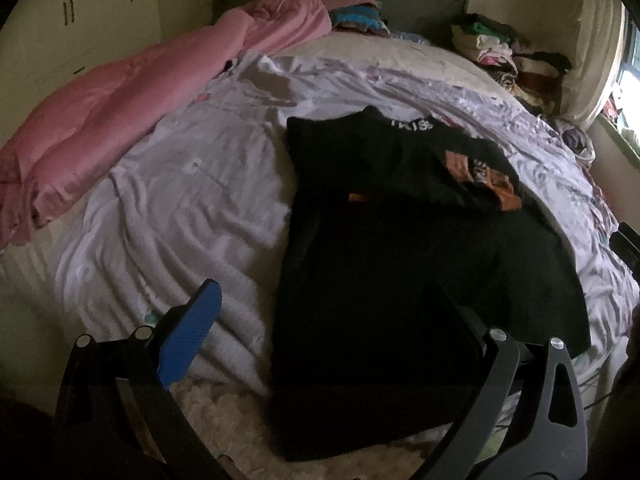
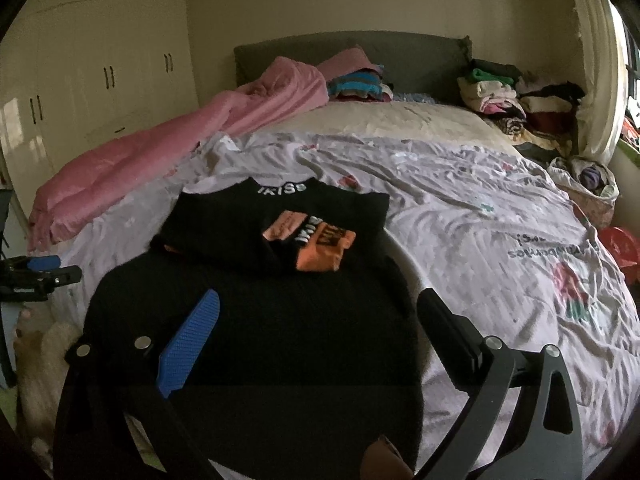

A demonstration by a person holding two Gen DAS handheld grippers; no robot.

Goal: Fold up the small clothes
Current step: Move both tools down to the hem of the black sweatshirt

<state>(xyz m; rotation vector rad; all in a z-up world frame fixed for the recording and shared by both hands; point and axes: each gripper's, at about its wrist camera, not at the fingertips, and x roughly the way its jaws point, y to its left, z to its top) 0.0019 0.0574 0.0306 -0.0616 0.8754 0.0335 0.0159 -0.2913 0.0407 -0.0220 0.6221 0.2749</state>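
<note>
Two grippers, left point(image 1: 328, 344) and right point(image 2: 320, 344), spread wide, holding nothing. Black garment point(image 2: 280, 320): collar lettering unclear; orange print unreadable

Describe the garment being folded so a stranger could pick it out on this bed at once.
Start at the bed with its pale lilac printed sheet; a pink quilt lies along one side and stacks of folded clothes sit by the headboard. The black garment lies spread flat on the near part of the sheet. It is the only dark piece laid out, with orange patches and white lettering at its far end.
</note>
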